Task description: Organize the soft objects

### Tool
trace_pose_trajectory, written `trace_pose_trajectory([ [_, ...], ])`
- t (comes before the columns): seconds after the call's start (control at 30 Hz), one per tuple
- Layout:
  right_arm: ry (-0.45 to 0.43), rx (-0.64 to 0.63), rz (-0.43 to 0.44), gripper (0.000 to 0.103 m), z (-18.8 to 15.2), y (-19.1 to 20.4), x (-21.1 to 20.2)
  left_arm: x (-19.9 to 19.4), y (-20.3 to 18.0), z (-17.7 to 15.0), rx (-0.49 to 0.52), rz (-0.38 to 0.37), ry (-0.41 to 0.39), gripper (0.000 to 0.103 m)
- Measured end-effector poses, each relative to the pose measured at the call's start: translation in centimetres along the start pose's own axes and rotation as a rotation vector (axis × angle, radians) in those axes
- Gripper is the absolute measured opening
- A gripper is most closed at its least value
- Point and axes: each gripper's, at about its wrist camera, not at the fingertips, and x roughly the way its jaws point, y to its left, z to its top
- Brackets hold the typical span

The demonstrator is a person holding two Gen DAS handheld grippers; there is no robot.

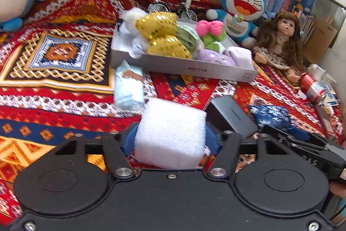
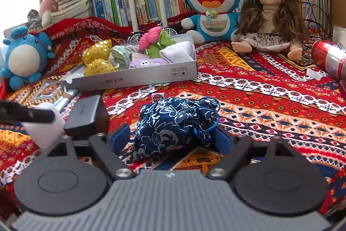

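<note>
1. A white foam block [image 1: 170, 133] is clamped between the fingers of the left gripper [image 1: 170, 140], above the patterned blanket [image 1: 54, 83].
2. A dark blue drawstring pouch [image 2: 175, 125] is flanked by the right gripper [image 2: 173, 138], whose jaws stand wide; contact cannot be judged.
3. Beyond both, a grey tray [image 2: 134, 79] filled with soft toys is seen mid-blanket.
</note>
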Motion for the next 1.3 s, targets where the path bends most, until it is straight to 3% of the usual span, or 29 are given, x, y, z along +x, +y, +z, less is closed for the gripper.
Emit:
trace_pose_trajectory([
  [0.27, -0.005, 0.047, 0.048, 0.048, 0.6, -0.2, -0.1, -1.8, -0.6, 0.7, 0.042, 0.062, -0.073, 0.058],
  [0.37, -0.029, 0.048, 0.059, 0.044, 1.2, -0.1, -0.3, -2.8, -0.5, 1.9, 0.05, 0.065, -0.112, 0.058],
  [0.77, -0.117, 0.054, 0.088, 0.042, 5.5, 0.6, 0.3, -2.0, -0.5, 6.2, 0.05, 0.083, -0.173, 0.058],
  [1.07, -0.106, 0.123, 0.127, 0.043, 10.6, -0.3, 5.0, 1.4, -0.8, 10.7, 0.028, 0.06, -0.191, 0.058],
  [1.3, -0.091, 0.16, 0.134, 0.043, 14.0, -1.5, 8.3, 4.2, -0.9, 14.6, 0.047, 0.11, -0.227, 0.058],
])
